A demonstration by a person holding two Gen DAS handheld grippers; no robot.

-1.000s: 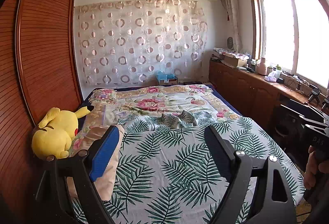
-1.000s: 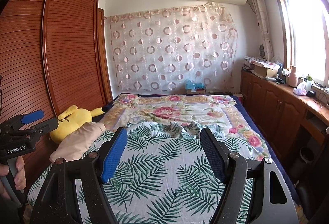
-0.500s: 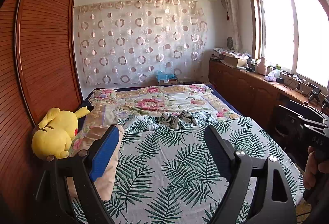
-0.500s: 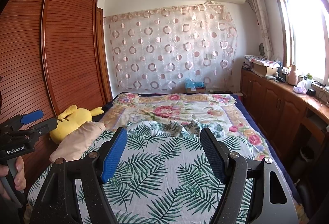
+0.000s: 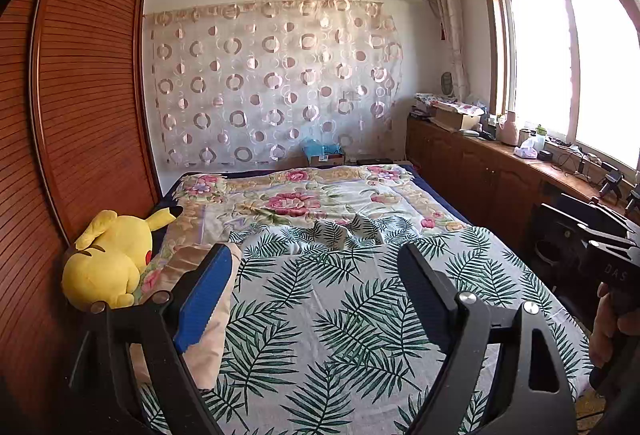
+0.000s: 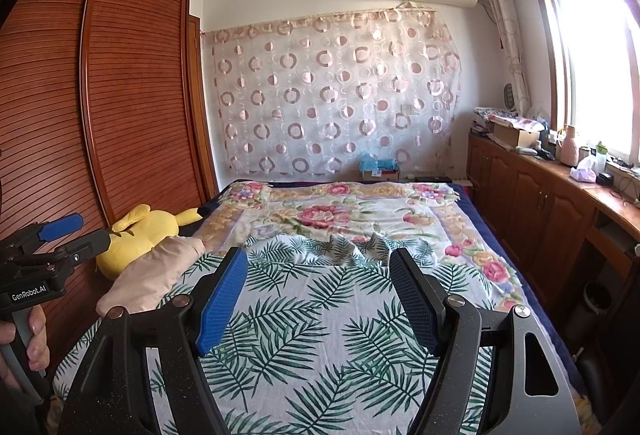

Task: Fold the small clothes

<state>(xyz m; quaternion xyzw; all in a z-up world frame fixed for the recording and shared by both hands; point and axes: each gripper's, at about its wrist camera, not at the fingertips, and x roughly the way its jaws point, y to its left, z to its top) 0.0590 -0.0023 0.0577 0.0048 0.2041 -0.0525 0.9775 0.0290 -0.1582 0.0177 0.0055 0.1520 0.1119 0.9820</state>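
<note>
Two grippers hover over the near end of a bed, both with jaws spread wide and nothing between them. The left gripper (image 5: 316,275) fills the bottom of its own view, a blue pad on the finger at 8 o'clock and a dark one at 4 o'clock; the right gripper (image 6: 316,283) sits the same way in its view. Each shows in the other's view: the right one at 3 o'clock in the left view, gripped by a hand (image 5: 608,323), and the left one at 9 o'clock in the right view, with fingers (image 6: 34,339) wrapped round its handle. Below the jaws lies a palm-leaf sheet (image 5: 340,315), spread flat over the bed's near half. At its far edge, at about 12 o'clock from both grippers, sits a small crumpled garment (image 5: 340,231) in the same leaf print, well apart from either set of jaws. At 9 o'clock a beige pillow (image 6: 152,275) rests on the sheet's edge, with a yellow plush (image 5: 112,259) just beyond it against the wardrobe (image 6: 120,95). Farther on lies a floral quilt (image 6: 340,211), then a ring-patterned curtain (image 6: 332,95) on the far wall.
</note>
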